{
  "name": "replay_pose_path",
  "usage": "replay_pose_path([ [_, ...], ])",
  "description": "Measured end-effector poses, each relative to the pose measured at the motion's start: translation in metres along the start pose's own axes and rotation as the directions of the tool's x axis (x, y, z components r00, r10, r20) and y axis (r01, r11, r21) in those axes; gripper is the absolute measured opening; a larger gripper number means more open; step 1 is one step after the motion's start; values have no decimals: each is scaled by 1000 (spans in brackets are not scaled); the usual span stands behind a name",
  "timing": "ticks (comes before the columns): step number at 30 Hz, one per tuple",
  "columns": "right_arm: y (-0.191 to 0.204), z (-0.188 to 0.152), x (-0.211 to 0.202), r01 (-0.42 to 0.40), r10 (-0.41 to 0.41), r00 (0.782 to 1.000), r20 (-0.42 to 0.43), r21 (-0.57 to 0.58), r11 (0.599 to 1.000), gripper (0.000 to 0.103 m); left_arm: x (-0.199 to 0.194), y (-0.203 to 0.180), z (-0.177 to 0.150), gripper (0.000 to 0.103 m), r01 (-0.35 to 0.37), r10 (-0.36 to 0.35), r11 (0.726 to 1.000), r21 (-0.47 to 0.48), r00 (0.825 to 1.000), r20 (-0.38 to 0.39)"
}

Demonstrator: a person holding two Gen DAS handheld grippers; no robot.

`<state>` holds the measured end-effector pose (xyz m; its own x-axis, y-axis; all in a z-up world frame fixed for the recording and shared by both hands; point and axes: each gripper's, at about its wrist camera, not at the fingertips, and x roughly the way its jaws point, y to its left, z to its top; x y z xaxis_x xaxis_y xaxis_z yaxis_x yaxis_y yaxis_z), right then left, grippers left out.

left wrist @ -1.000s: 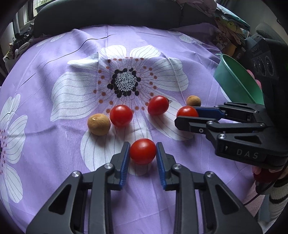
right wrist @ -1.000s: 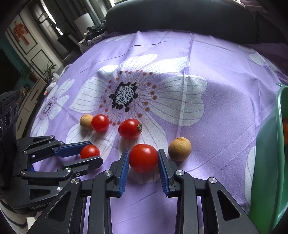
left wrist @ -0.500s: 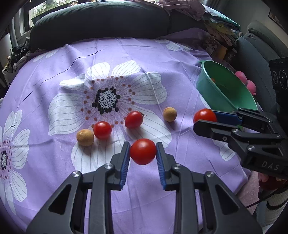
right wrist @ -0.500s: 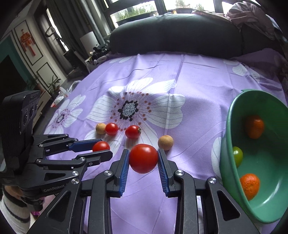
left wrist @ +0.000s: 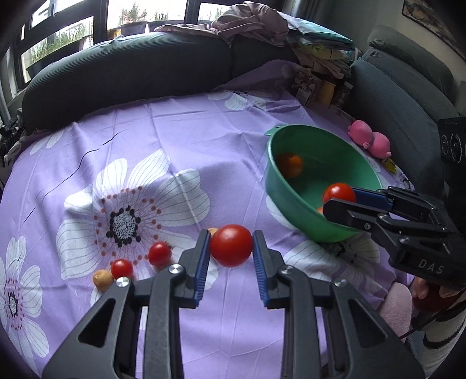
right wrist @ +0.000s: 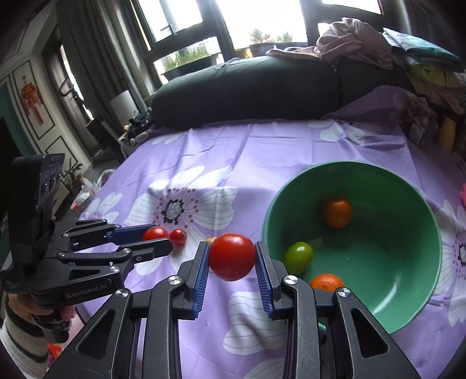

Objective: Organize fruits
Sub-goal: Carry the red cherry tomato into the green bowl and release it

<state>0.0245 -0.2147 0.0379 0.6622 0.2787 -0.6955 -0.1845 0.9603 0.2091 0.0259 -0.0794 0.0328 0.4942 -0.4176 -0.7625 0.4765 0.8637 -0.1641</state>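
Note:
My left gripper (left wrist: 231,256) is shut on a red tomato (left wrist: 231,245) and holds it above the purple cloth; it also shows in the right wrist view (right wrist: 158,240) with its tomato (right wrist: 154,233). My right gripper (right wrist: 232,262) is shut on another red tomato (right wrist: 232,256), left of the green bowl (right wrist: 419,204); in the left wrist view it (left wrist: 339,199) holds its tomato (left wrist: 338,192) over the bowl's near rim (left wrist: 269,166). The bowl holds two orange fruits (right wrist: 337,212) and a green one (right wrist: 297,257). Two red tomatoes (left wrist: 159,253) and a tan fruit (left wrist: 102,279) lie on the cloth.
The purple flowered cloth (left wrist: 174,145) covers the table. A dark sofa cushion (left wrist: 122,70) runs along the far side, with piled clothes (left wrist: 256,23) behind. A pink toy (left wrist: 370,140) lies right of the bowl. Another tan fruit (left wrist: 212,231) peeks out behind my left finger.
Both grippers have lifted with their tomatoes and moved right toward the green bowl. The right gripper's tomato now hangs by the bowl's rim. The fruits on the cloth stayed put.

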Motion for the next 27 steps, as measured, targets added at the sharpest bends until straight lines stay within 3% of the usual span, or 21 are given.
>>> replay_pose_path([
  [9,-43,-3,-20,109,-112,993,26,80,991,33,27,-58,40,28,117,-119,988,102,993,11],
  [16,-64,-11,-15,137,-138,990,1,118,984,33,64,-85,47,29,126,-118,979,160,991,-59],
  [23,-74,-18,-11,162,-159,987,-36,125,979,33,77,-86,47,28,119,-106,982,148,990,-89],
  [26,-77,-19,-12,163,-159,987,-38,142,976,33,67,-81,47,42,109,-101,985,133,993,-65],
  [27,-79,-18,-13,163,-159,987,-34,153,975,33,62,-77,47,56,107,-101,986,126,994,-51],
])
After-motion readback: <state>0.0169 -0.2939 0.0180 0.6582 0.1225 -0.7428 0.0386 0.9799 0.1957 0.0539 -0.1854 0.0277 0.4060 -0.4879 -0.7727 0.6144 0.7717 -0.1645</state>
